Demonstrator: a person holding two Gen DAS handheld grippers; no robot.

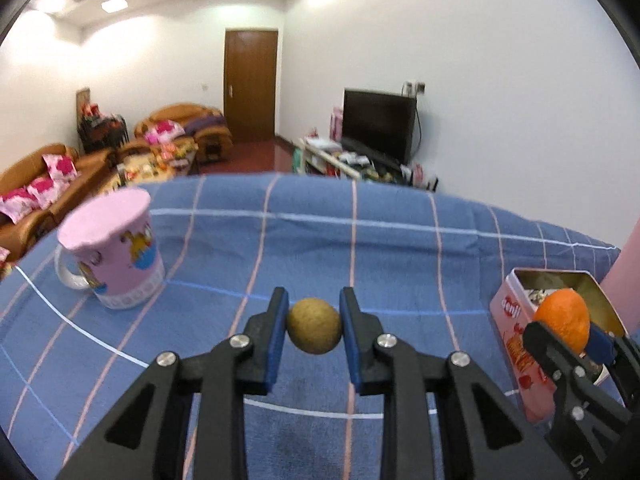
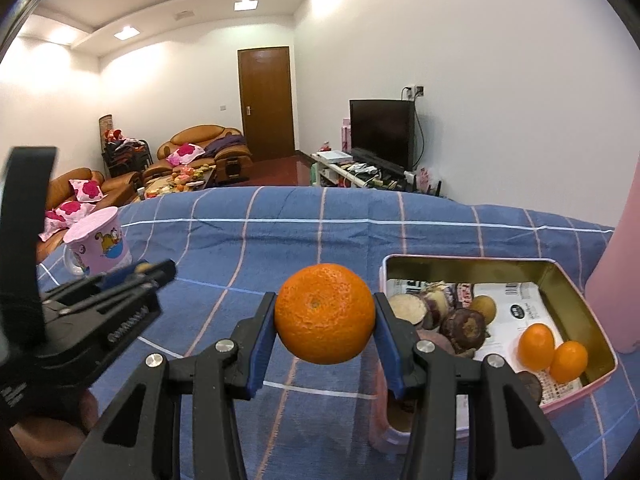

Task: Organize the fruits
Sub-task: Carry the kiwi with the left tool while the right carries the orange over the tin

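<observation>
Both fruits are carried: a tangerine (image 2: 325, 313) is clamped in the right gripper (image 2: 325, 320) beside the pink tin (image 2: 468, 264), a brown longan-like fruit (image 1: 314, 326) in the left gripper (image 1: 314, 328). A drop into the tin seems called for.

Checked cloth cover (image 1: 360, 248), dimpled orange (image 2: 325, 314), metal tin (image 2: 576, 300)
</observation>
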